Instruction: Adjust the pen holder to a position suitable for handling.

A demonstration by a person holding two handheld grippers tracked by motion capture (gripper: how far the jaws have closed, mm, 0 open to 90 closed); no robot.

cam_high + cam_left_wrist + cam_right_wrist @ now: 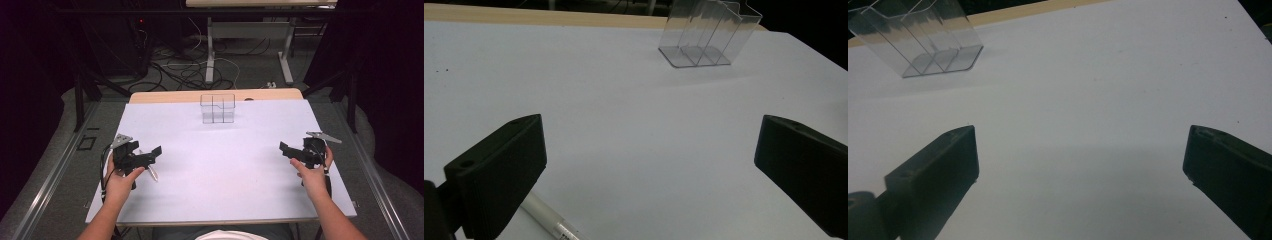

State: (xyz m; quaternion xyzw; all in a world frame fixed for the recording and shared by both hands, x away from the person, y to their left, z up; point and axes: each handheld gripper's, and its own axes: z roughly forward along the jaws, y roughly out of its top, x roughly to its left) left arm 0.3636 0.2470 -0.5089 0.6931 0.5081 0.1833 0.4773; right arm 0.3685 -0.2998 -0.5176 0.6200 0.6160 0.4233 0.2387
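A clear plastic holder with several compartments stands upright near the table's far edge, in the middle. It also appears ahead in the left gripper view and the right gripper view. A silver pen lies on the white table cover just beside my left gripper; its barrel pokes out under the left jaw. The left gripper is open with only bare cover between its jaws. At the right side of the table my right gripper is also open and holds nothing.
The white cover spans most of the table, with a strip of wood showing at the far edge. Beyond the table are cables on the floor and the legs of another desk.
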